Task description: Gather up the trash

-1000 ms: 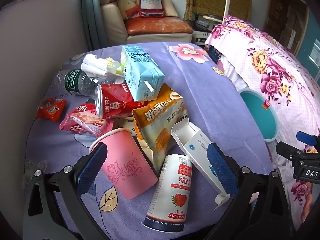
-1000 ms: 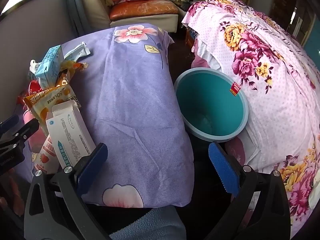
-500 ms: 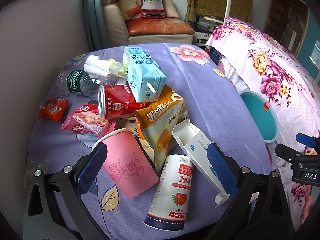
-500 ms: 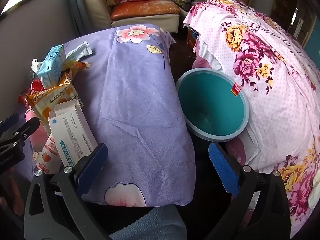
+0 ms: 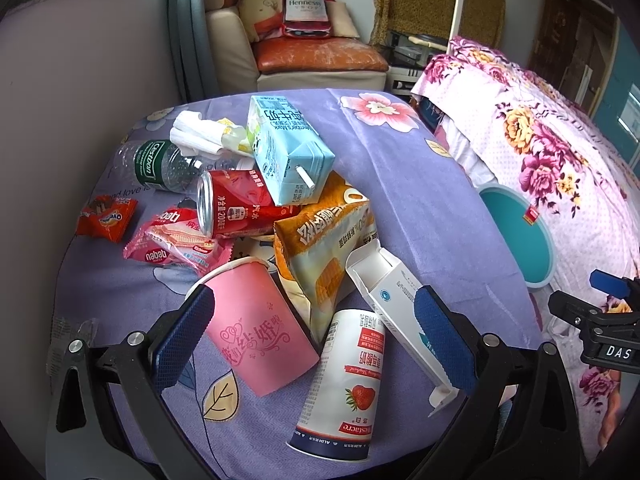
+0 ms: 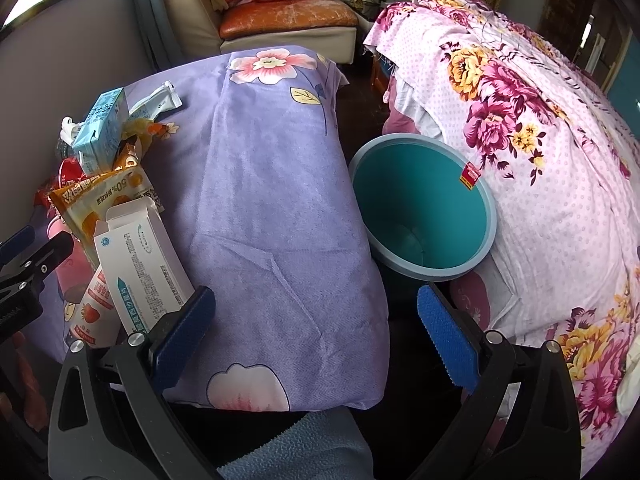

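A heap of trash lies on the purple floral tablecloth (image 5: 420,208): a pink paper cup (image 5: 256,328), a strawberry yogurt cup (image 5: 344,384), a white open carton (image 5: 400,292), an orange snack bag (image 5: 324,240), a red can (image 5: 236,208), a blue milk box (image 5: 284,152), a clear bottle (image 5: 160,164) and wrappers (image 5: 176,244). My left gripper (image 5: 312,336) is open just above the pink cup and yogurt cup. My right gripper (image 6: 316,328) is open and empty over the table's right edge, beside the teal bin (image 6: 424,208). The carton also shows in the right wrist view (image 6: 140,264).
The teal bin (image 5: 520,236) stands on the floor between the table and a bed with a pink floral cover (image 6: 540,140). A beige chair with an orange cushion (image 5: 316,56) stands behind the table. A grey wall (image 5: 80,80) is at left.
Both grippers have drifted slightly; the scene has shifted a little in both views. Nothing was taken hold of or let go.
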Motion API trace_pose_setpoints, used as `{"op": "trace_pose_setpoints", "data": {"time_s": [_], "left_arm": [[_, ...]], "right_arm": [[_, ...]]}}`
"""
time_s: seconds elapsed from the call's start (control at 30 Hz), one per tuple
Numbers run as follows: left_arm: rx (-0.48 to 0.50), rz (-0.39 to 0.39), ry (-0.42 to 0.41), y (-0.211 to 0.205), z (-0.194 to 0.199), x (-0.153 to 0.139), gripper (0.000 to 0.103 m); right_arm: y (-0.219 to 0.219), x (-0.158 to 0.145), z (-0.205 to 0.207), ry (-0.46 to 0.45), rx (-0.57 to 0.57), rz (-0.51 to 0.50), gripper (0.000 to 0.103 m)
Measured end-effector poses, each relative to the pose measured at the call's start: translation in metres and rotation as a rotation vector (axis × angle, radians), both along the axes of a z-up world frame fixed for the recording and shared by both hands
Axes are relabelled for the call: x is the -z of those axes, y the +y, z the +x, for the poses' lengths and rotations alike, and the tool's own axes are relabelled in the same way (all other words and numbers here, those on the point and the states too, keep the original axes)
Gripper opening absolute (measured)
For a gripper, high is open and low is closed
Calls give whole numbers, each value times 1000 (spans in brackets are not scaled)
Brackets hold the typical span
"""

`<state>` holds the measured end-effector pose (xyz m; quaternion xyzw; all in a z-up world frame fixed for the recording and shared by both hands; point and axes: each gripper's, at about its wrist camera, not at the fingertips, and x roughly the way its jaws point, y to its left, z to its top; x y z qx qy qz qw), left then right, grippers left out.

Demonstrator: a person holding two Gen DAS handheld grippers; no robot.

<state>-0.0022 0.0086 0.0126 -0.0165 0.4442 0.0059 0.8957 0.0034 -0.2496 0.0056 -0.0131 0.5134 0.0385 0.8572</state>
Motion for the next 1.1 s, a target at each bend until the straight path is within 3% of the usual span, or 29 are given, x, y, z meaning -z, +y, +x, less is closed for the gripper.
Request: {"op": "trace_pose_setpoints", "data": {"time_s": [1.1], "left_arm": [[0, -5, 3, 0, -4, 4, 99]], "right_arm": [[0, 11, 1, 27, 3, -11, 97]]}}
